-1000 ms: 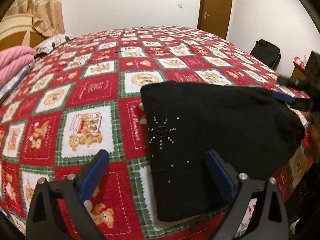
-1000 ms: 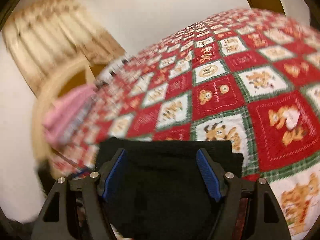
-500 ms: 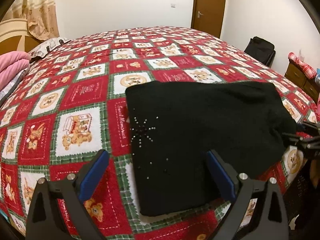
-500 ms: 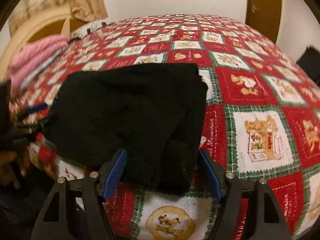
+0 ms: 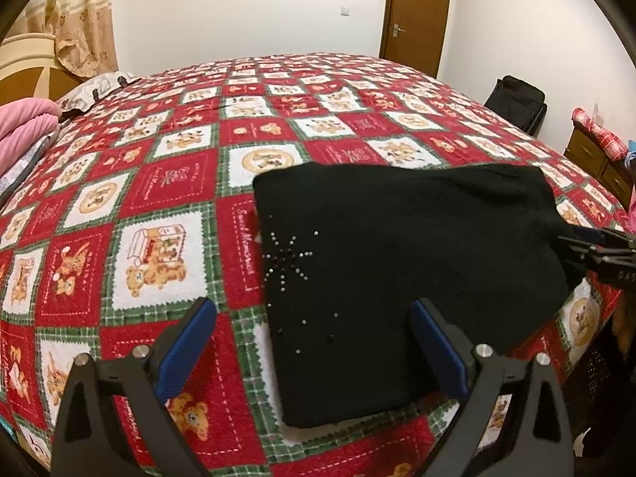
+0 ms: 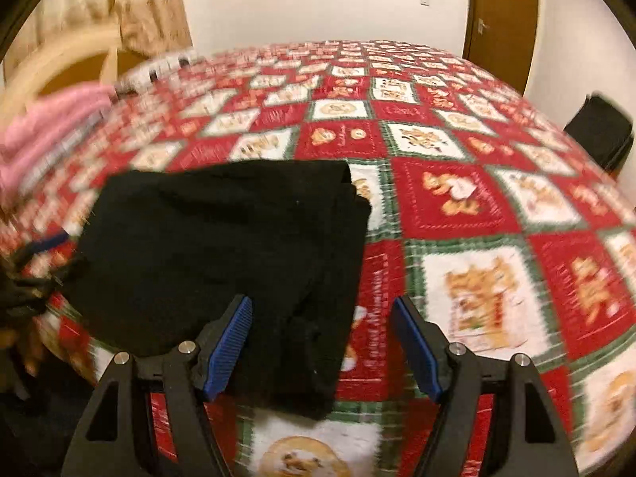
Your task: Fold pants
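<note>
**A:** Where are the pants?

**B:** Black pants point(image 5: 409, 278) are folded into a flat block on the bedspread point(image 5: 159, 198), close to the near edge of the bed. Small silver studs form a star pattern at its left end. In the right wrist view the same pants point(image 6: 222, 246) show stacked layers at their right edge.

**A:** Left gripper?

**B:** Left gripper point(image 5: 314, 348) hovers above the block's near left corner, jaws wide apart, nothing between the pads.

**A:** Right one?

**B:** Right gripper point(image 6: 322, 344) also spread wide, over the near right corner of the pants. Pads aren't pressing on the cloth. From the left view it shows at the far right, just beside the block's right end point(image 5: 596, 252).

**A:** Anything else around?

**B:** Pink bedding point(image 5: 24, 127) at the far left, brown door point(image 5: 413, 16) at the far wall, a black bag point(image 5: 514, 103) on the right.
</note>
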A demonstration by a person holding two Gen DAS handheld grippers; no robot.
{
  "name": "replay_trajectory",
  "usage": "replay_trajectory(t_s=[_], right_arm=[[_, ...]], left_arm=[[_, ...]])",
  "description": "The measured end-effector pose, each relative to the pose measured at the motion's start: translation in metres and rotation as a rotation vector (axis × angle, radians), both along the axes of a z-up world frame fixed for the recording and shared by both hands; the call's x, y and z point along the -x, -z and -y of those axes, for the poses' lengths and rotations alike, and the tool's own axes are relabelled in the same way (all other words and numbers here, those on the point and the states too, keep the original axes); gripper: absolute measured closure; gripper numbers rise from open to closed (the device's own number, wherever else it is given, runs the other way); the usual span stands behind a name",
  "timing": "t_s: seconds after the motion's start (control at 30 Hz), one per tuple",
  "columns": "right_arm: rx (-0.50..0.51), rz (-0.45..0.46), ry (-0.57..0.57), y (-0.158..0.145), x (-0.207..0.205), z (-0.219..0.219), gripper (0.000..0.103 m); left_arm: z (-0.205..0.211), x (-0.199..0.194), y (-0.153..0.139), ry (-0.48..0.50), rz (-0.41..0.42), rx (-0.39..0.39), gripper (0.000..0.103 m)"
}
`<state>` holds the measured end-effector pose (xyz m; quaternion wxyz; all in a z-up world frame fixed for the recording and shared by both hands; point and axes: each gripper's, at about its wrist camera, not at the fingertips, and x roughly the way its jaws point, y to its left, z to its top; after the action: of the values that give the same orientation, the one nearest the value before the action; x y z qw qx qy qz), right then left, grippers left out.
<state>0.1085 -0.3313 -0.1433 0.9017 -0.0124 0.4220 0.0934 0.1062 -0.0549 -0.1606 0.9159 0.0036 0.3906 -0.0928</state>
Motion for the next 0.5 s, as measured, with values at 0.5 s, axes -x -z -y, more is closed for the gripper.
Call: replay_trajectory(t_s=[0.5], right_arm=[[-0.47,-0.102,0.002,0.01,-0.028,0.045,0.03]], left_arm=[[-0.043,-0.047,0.008,0.016,-0.058,0.298,0.001]])
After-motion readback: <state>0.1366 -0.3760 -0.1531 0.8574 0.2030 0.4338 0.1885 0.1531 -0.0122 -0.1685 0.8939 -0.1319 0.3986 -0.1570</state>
